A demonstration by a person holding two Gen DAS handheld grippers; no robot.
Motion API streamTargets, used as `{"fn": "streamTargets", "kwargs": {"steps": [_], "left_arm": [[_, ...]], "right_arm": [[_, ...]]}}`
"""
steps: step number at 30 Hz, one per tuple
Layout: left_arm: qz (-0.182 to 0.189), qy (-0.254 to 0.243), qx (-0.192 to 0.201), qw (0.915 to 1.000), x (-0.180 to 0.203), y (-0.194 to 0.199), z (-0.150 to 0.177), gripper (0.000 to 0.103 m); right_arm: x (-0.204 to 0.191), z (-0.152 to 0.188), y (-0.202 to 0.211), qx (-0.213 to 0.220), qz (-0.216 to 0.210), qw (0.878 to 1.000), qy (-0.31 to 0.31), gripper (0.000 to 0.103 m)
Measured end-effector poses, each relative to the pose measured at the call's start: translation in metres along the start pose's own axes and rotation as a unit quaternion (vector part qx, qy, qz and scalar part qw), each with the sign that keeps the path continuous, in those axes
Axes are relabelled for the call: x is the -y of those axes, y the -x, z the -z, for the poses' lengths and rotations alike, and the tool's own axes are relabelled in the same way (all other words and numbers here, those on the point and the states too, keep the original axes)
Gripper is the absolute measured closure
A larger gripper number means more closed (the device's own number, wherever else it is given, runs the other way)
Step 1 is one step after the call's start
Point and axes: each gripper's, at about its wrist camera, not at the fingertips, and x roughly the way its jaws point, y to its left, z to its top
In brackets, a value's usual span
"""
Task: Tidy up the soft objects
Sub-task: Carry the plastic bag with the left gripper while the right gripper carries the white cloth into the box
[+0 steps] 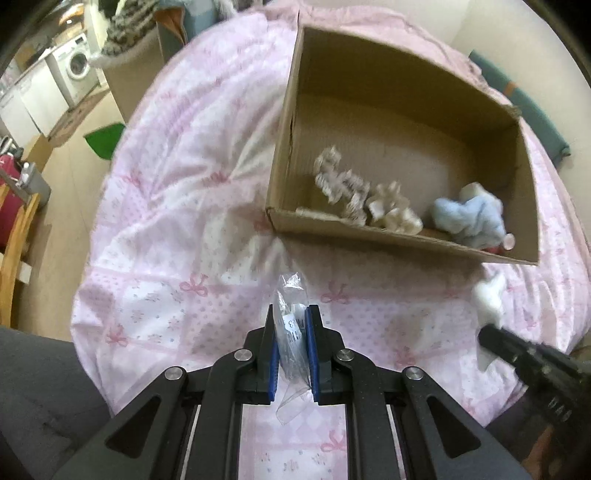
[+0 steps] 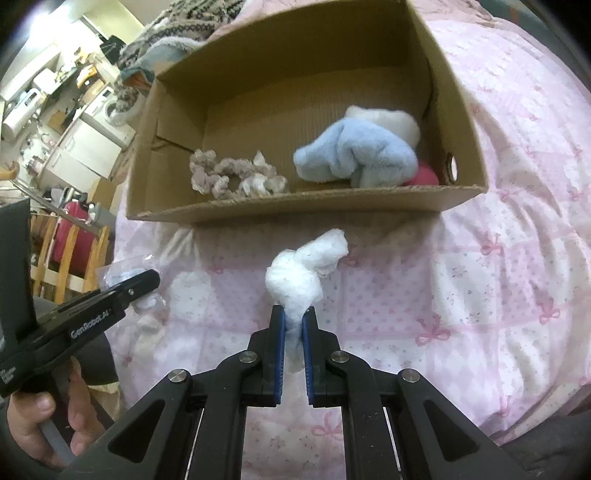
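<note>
My left gripper (image 1: 291, 314) is shut on a clear plastic bag (image 1: 292, 295) with a white label, held above the pink bedspread (image 1: 177, 229). My right gripper (image 2: 293, 314) is shut on a wad of white cotton (image 2: 306, 269), lifted just in front of the cardboard box (image 2: 295, 208). The box (image 1: 369, 232) lies on the bed with its top open. Inside it rest a beige scrunchie (image 2: 218, 173), a cream scrunchie (image 2: 264, 181), a light blue fluffy cloth (image 2: 358, 151) and something red (image 2: 423, 177) under the cloth. In the right wrist view the left gripper (image 2: 147, 280) shows at the left, held by a hand (image 2: 55, 424).
The bed drops off to the left onto a wooden floor, with a green object (image 1: 105, 138), a wooden chair (image 1: 18, 229) and a washing machine (image 1: 75, 70) beyond. A patterned knit garment (image 2: 177, 22) lies behind the box. A teal cushion (image 1: 517, 107) sits at the far right.
</note>
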Motion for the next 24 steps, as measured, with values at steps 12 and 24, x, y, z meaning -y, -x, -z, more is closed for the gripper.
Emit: {"fn": "streamTargets", "kwargs": {"steps": [12,24], "left_arm": [[0.012,-0.041,0.107,0.9933,0.016,0.084,-0.003,0.091],[0.044,-0.078,0.171,0.9813,0.032,0.116,-0.059,0.091]], "right_arm": [[-0.01,-0.002,0.064,0.11,-0.027,0.993,0.015,0.092],[-0.002,-0.04,0.117,0.178,-0.032,0.983,0.013,0.092]]}}
